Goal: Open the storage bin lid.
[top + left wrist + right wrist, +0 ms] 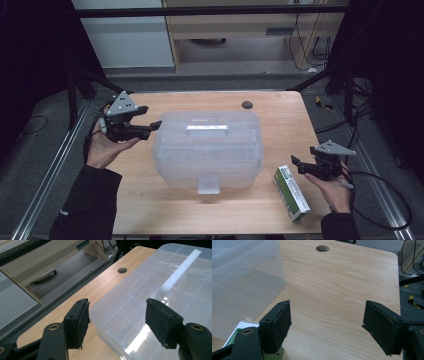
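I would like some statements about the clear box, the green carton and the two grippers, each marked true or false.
1. The lid of the clear plastic box is closed. True.
2. The left gripper holds the box handle. False: its fingers are spread open at the left corner of the box and hold nothing.
3. The green and white carton lies on the table to the right of the box. True.
4. The right gripper is shut on the carton. False: it is open and empty, just beside the carton.
5. The carton lies inside the box. False: it lies outside, on the table.
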Available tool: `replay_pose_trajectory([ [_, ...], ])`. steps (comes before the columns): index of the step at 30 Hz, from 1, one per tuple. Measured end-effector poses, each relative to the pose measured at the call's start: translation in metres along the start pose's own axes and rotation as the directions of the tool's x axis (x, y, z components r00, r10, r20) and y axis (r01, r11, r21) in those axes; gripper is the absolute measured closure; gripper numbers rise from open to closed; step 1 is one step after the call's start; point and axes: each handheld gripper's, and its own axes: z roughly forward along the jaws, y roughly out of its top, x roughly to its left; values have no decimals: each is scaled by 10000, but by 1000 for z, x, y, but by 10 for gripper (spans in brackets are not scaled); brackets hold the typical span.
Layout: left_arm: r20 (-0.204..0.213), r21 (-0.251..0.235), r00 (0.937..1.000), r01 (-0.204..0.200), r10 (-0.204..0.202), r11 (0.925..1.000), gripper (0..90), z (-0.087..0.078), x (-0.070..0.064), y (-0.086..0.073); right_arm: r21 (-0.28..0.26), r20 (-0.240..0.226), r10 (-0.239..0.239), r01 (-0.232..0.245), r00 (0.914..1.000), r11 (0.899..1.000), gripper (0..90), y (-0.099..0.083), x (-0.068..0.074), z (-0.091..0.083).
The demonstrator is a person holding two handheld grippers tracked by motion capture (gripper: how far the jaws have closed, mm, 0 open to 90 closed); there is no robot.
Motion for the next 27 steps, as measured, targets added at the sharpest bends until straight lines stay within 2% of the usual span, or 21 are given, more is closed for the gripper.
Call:
replay_pose_trajectory([
  [5,352,9,9991,-242,241,9997,359,8,-7,6,-33,40,13,-13,10000,10000,229,0,-1,-1],
  [10,534,65,9979,-379,375,9993,371,14,-12,9,-28,19,-18,18,10000,10000,230,1,-1,-1],
  [15,795,248,9945,-700,679,9972,381,19,-18,14,-6,1,-62,62,10000,10000,231,1,-1,-1],
  [17,981,256,9920,-825,796,9963,384,21,-22,16,17,-20,-64,64,10000,10000,231,1,0,-1],
  [24,1207,398,9857,-1231,1175,9916,401,26,-30,20,42,-53,-112,112,9999,9999,231,1,0,-1],
  [25,1279,319,9814,-1480,1429,9885,403,29,-30,21,47,-61,-111,112,9999,9999,231,1,0,-1],
  [27,1308,362,9812,-1480,1421,9883,408,29,-32,21,56,-64,-97,98,9999,9999,231,1,0,-1],
])
